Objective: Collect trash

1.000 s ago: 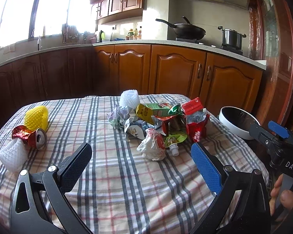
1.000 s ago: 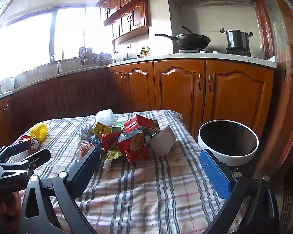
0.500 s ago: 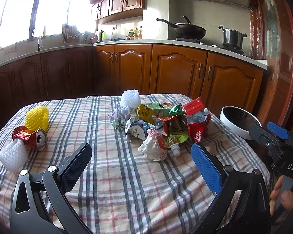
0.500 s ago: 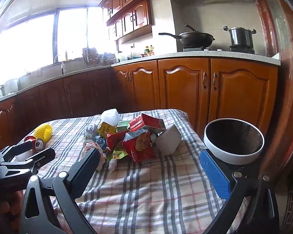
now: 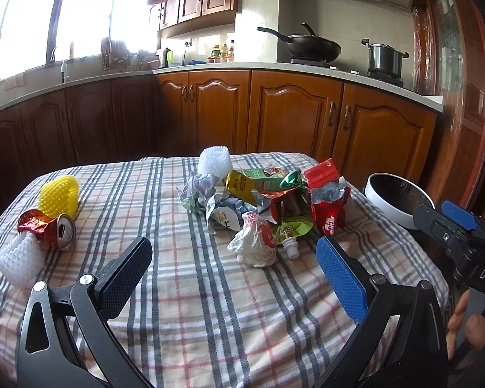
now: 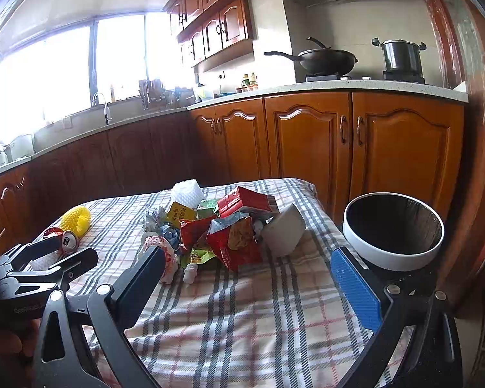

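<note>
A heap of trash (image 5: 265, 200) lies on the plaid tablecloth (image 5: 184, 291): crumpled wrappers, red snack bags, a green carton and a white foam net (image 5: 214, 160). Off to the left rest a crushed red can (image 5: 48, 228), a yellow foam net (image 5: 59, 195) and another white net (image 5: 19, 258). A white bin with a black liner (image 6: 393, 231) stands past the table's right edge. My left gripper (image 5: 232, 268) hovers open near the front edge, nothing between its fingers. My right gripper (image 6: 247, 278) is open too, in front of the heap (image 6: 229, 226), holding nothing.
Wooden kitchen cabinets (image 5: 291, 119) run behind the table, with a wok (image 5: 310, 47) and a pot (image 5: 384, 58) on the counter. A hand (image 5: 468, 323) holds the right gripper's handle at the lower right of the left wrist view.
The right wrist view has shifted slightly closer and to the right, so the bin and heap look larger. The left gripper has barely moved. Both stay open.
</note>
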A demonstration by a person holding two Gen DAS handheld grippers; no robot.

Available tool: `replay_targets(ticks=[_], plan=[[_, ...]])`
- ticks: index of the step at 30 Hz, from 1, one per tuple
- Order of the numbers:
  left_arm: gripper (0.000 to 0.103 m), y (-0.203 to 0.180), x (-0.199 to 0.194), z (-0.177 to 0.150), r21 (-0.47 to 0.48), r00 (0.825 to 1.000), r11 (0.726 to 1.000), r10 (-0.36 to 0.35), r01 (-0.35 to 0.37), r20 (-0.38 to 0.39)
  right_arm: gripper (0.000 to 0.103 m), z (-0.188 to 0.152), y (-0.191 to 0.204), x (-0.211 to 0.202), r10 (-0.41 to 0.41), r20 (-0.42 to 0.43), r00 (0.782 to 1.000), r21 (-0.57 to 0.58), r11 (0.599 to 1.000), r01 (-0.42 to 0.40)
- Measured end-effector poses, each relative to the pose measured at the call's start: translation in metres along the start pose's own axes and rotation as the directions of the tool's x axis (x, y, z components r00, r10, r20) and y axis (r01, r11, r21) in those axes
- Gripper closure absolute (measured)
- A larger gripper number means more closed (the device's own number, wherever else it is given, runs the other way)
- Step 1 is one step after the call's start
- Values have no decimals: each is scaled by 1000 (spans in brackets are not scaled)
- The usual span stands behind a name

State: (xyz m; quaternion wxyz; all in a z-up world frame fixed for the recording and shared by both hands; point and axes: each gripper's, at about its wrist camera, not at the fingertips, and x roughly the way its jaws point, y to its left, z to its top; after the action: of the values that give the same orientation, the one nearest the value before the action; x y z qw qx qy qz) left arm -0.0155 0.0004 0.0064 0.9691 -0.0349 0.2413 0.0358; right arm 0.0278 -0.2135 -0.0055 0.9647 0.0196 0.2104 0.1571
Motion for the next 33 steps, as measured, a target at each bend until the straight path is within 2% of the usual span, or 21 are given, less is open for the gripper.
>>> replay_targets(ticks=[11, 19, 24, 29, 33], plan=[[0, 2, 13, -1, -7, 1000, 1000, -5, 5, -22, 0, -1, -1, 7, 21, -13, 1000, 14, 1000, -21], [0, 7, 29, -3, -25, 997, 1000, -14, 12, -73, 0, -3, -4, 20, 48, -47, 998, 28, 999, -47], [0, 10, 43, 0, -45, 992, 998, -41, 36, -115, 2, 1, -7, 39, 82, -91, 992, 49, 996, -78], [1, 8, 62, 7, -57, 984, 996, -82, 74, -161, 7, 7, -10, 66, 126, -144, 982, 77, 990, -116], [3, 3, 78, 10, -46, 978, 996, -86, 79, -188, 11, 10, -9, 93, 147, -192, 970, 85, 988, -133]])
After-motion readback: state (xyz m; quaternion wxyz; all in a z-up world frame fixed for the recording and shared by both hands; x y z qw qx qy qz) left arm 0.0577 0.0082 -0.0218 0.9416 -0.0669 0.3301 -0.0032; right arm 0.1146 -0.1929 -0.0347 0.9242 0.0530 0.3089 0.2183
